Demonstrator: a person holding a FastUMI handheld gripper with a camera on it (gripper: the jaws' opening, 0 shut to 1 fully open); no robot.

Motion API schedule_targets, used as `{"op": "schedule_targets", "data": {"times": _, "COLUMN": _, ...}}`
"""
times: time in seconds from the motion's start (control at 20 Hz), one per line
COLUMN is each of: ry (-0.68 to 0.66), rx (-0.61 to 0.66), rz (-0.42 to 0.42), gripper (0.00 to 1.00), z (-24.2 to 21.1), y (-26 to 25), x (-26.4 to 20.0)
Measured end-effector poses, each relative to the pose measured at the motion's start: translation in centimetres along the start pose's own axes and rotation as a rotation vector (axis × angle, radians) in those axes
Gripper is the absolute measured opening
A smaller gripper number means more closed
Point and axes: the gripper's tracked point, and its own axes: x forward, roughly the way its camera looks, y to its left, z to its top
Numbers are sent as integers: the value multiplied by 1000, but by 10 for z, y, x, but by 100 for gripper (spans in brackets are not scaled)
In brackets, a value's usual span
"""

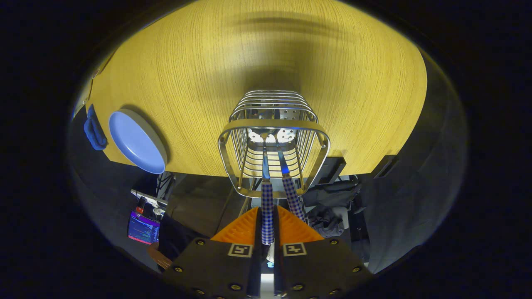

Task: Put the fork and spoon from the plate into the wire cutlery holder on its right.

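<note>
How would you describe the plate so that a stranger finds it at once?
Start at the wooden table and the wire holder ahead of the tongs. The plate lies left of it, at the table's edge: round, pale blue, next to a blue cloth.

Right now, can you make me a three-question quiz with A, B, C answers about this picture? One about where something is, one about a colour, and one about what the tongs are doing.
1. Where is the second checked handle?
A. On the plate
B. Leaning in the wire holder
C. On the floor

2. What colour is the plate?
A. Red
B. Green
C. Light blue

3. What are the tongs doing?
A. Squeezing a checked handle
B. Wide open, holding nothing
C. Squeezing the plate

Answers:
1 B, it leans inside the wire holder, its metal end going down among the wires.
2 C, the plate looks light blue against the yellow wooden table.
3 A, both orange fingers press on the checked handle between them, whose metal end reaches down into the holder.
</note>
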Motion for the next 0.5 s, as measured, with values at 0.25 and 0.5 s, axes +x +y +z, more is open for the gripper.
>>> {"op": "schedule_targets", "data": {"times": 0.25, "ry": -76, "rx": -40, "rz": -18, "gripper": 17, "z": -10, "y": 1, "x": -11}}
{"op": "schedule_targets", "data": {"times": 0.5, "ry": -265, "rx": -67, "rz": -10, "gripper": 33, "z": -13, "y": 11, "x": -30}}
